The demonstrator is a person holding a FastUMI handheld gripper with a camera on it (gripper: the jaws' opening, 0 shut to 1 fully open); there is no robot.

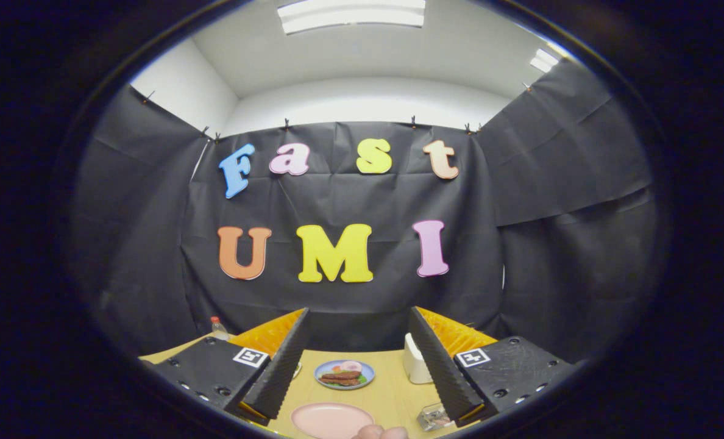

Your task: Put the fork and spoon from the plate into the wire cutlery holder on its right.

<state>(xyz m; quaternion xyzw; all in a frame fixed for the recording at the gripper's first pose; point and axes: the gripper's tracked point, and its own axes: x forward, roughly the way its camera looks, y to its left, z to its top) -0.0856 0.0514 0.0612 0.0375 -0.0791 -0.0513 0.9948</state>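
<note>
- between the two fingers, low over the tabletop, the gripper (357, 372) is standing with its tongs spread wide apart, nothing lying between them and nothing being pressed by either.
- just ahead of the fingers and nearest the camera, a pink plate (331, 419) is lying flat on the wooden table (392, 390); its visible surface is showing bare, and no fork or spoon can be made out on it from this angle.
- at the near rim of that plate, fingertips of a person's hand (379, 432) are showing, apparently touching or just beside the plate's edge.
- beyond the pink plate, farther along the table, a blue-rimmed plate (344, 374) is sitting, carrying what look like toy foods: brown strips, something green and a pale pink piece.
- to the right of the pink plate, close beside the right finger's base, a small shiny wire-like object (433, 417) is resting on the table; this is probably the wire cutlery holder, though it is partly hidden by the finger and too small to confirm its contents.
- farther back on the right, just beside the right finger, a white box-like container (415, 364) is standing upright.
- at the far left edge of the table, behind the left finger, a small bottle with a red cap (217, 327) is standing upright.
- behind the table, black cloth is hanging as the booth's wall, with a white ceiling and lit light panels above.
</note>
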